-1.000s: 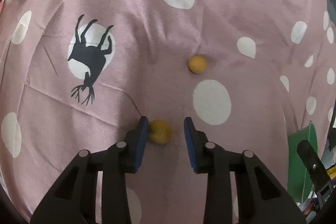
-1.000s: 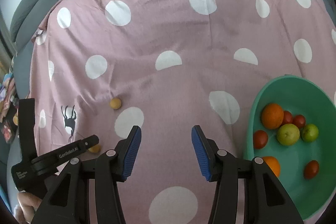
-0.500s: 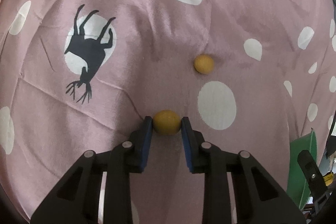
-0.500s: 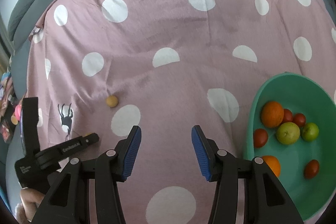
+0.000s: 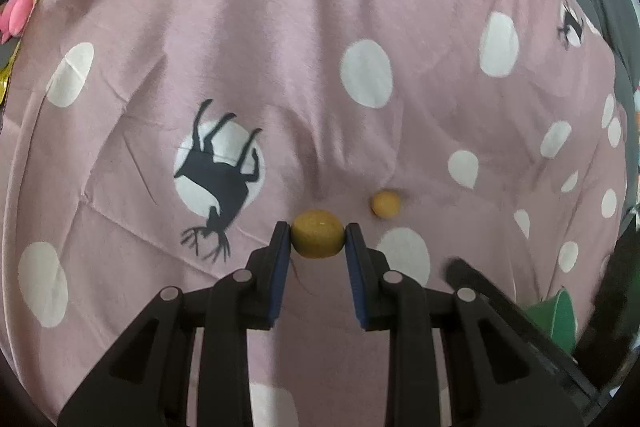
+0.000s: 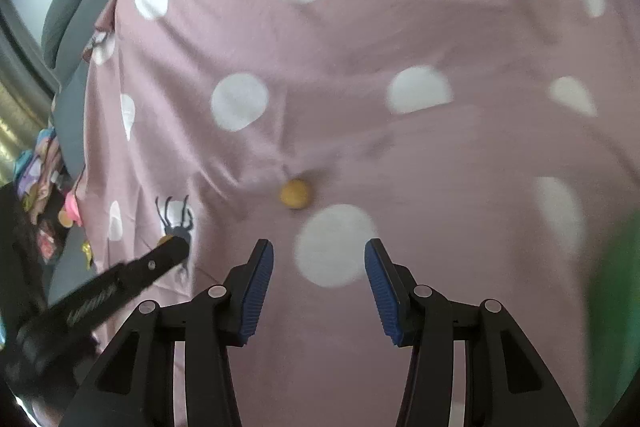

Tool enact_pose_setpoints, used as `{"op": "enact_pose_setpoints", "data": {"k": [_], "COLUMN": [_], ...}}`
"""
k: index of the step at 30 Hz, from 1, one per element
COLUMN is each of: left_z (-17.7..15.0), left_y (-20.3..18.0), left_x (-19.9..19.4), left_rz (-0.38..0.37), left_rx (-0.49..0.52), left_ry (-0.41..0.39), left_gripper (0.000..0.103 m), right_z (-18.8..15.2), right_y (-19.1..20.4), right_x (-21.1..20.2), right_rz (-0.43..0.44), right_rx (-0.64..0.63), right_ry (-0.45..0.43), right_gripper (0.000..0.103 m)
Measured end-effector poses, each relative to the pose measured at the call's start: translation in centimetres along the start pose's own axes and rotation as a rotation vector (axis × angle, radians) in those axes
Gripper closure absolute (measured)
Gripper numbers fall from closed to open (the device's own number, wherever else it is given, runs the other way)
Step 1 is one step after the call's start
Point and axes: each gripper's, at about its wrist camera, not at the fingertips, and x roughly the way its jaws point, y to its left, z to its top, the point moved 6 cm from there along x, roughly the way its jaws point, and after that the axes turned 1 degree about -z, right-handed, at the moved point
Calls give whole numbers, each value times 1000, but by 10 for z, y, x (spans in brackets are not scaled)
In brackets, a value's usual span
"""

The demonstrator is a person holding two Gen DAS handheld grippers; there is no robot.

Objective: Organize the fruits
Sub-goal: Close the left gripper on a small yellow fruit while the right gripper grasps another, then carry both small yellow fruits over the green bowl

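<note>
Left hand-held gripper [image 5: 318,241] pinches a yellow fruit [image 5: 317,233], angled down over the pink spotted sheet [image 5: 280,47]. Only the right view shows the right hand-held gripper [image 6: 319,265] spread, empty, second yellow fruit [image 6: 295,193] lying ahead. Green bowl [image 5: 558,315] at the left view's edge.

A creased matt cloth sheet [image 5: 304,75] lies under a dull, rough-skinned yellow fruit [image 5: 317,233] and the matt black plastic tool [image 5: 317,247].
</note>
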Motion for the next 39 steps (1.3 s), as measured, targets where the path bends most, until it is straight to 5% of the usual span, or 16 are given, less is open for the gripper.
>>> {"op": "enact_pose_setpoints", "data": {"k": [6,21,30,39], "left_z": [9,12,2,-28], "left_y": [16,27,-3,-83], "left_x": [-5,-47,-73,-90], "left_rz": [0,-19,-60,-146], "left_rx": [-58,-59,18,195], "left_ry": [-6,-46,-76,-81], "left_gripper": [76,76,76,76], "right_z": [25,33,18,-17], "right_y": [17,36,33,-12], "right_x": [59,98,6,-100], "right_rz": [-26,-121,-74,-52], "right_rx": [17,-17,-41,34], "right_ry": [53,52,-57,-218], "right_gripper": [68,75,75,75]}}
